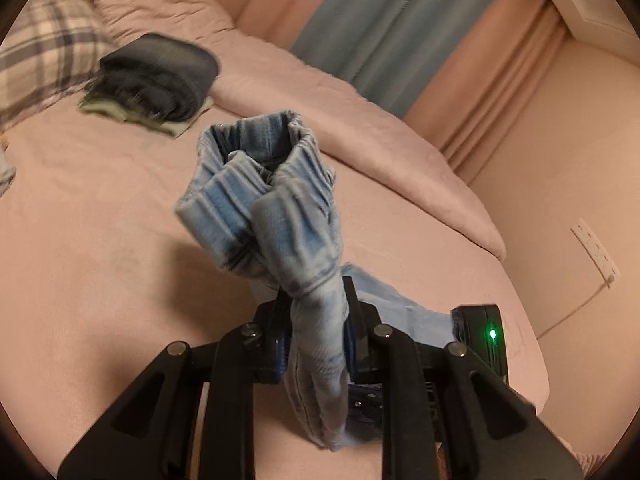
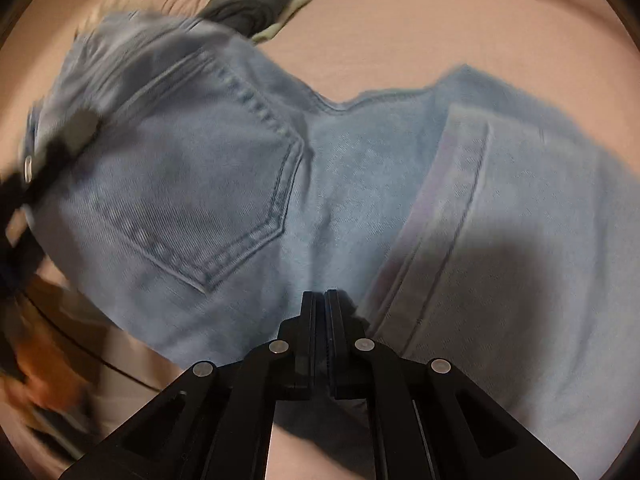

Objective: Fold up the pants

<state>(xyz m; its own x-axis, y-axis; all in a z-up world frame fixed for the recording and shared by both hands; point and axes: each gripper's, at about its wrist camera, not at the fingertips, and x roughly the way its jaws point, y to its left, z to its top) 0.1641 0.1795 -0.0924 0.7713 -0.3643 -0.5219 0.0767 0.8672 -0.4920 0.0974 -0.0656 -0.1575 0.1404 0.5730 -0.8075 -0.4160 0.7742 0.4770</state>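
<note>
Light blue jeans point(image 2: 360, 184) lie spread on the pink bed sheet point(image 2: 440, 28), back pocket point(image 2: 208, 176) up at the left. My left gripper point(image 1: 318, 300) is shut on a bunched part of the jeans point(image 1: 280, 200), which stands up above its fingers over the bed. The other gripper shows blurred at the left edge of the right wrist view point(image 2: 48, 152), at the waistband. My right gripper point(image 2: 325, 294) is shut just above the jeans' near middle; I cannot tell whether cloth is pinched between its fingers.
A dark folded garment point(image 1: 160, 76) sits on a pale green one point(image 1: 176, 124) at the far left of the bed. A plaid pillow point(image 1: 44, 56) and a pink duvet point(image 1: 320, 92) lie behind. Curtains point(image 1: 392, 28) and a wall with a socket point(image 1: 596, 248) are to the right.
</note>
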